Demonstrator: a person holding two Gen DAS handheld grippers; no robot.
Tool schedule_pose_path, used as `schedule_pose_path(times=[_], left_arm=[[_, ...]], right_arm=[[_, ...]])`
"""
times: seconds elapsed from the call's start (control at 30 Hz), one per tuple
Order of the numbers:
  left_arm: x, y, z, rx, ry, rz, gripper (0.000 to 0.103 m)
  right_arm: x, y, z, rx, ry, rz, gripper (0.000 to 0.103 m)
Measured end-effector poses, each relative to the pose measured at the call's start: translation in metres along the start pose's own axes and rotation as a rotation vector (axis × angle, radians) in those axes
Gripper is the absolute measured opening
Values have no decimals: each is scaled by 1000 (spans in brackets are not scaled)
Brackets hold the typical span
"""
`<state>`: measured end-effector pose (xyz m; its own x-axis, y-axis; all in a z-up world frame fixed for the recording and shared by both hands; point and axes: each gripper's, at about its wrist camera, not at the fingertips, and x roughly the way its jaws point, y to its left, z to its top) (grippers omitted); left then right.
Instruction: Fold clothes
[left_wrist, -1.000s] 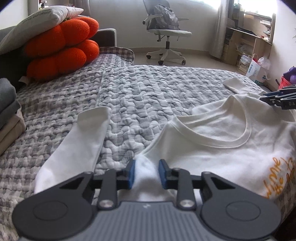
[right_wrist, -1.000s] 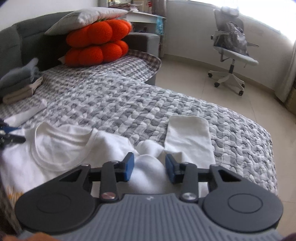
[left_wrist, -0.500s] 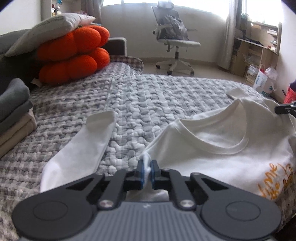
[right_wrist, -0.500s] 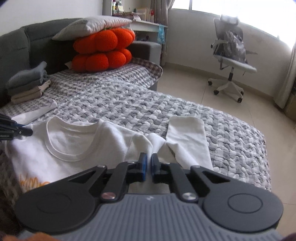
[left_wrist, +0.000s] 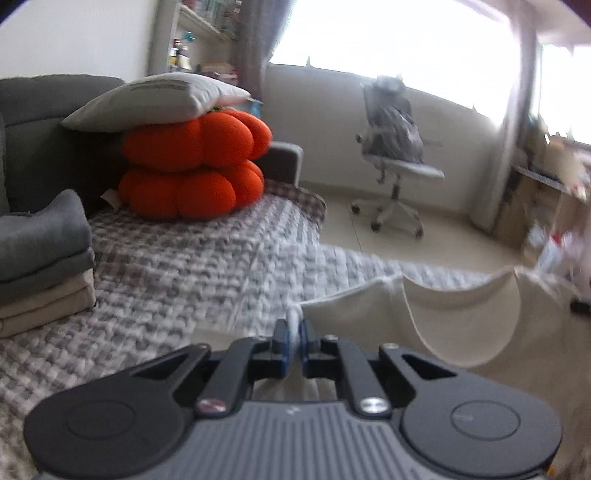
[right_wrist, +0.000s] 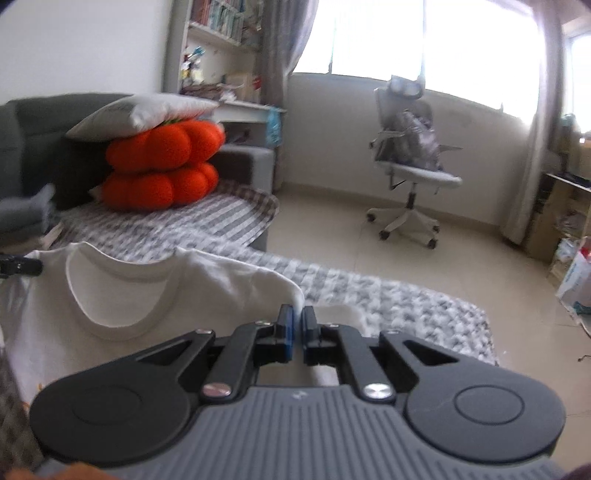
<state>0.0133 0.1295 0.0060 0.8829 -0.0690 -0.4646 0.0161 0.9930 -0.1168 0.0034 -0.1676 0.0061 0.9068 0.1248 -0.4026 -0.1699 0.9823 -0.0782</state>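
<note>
A white t-shirt (left_wrist: 461, 325) hangs lifted above the grey checked bed cover (left_wrist: 184, 273), its round neckline stretched between both grippers. My left gripper (left_wrist: 294, 341) is shut on the shirt's left shoulder. My right gripper (right_wrist: 296, 328) is shut on the shirt's right shoulder (right_wrist: 236, 280). The shirt's body (right_wrist: 74, 332) hangs down below the view. The tip of the left gripper (right_wrist: 18, 266) shows at the left edge of the right wrist view.
A stack of folded clothes (left_wrist: 40, 258) lies at the left of the bed. Two orange pumpkin cushions (left_wrist: 192, 166) with a grey pillow (left_wrist: 155, 99) on top stand at the back. An office chair (left_wrist: 395, 162) stands on the floor beyond.
Both grippers closed on the shirt's shoulders and have lifted the shirt up off the bed. The sleeves that lay flat on the cover are out of view.
</note>
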Motion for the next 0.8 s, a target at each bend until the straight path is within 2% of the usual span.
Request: schedule_pose_path(times=[0.2,0.4,0.8], left_arm=[[29,-13,29,-11,-50,27,6],[68,-22,51,-6,-56,48,6],[155,-43,77,71,-53,110,6]], right_arm=[[28,-7,13,26,-22,-68,4],[63,-17,22,45,-29,-109,4],[140,-23,25,46,3,-171,4]])
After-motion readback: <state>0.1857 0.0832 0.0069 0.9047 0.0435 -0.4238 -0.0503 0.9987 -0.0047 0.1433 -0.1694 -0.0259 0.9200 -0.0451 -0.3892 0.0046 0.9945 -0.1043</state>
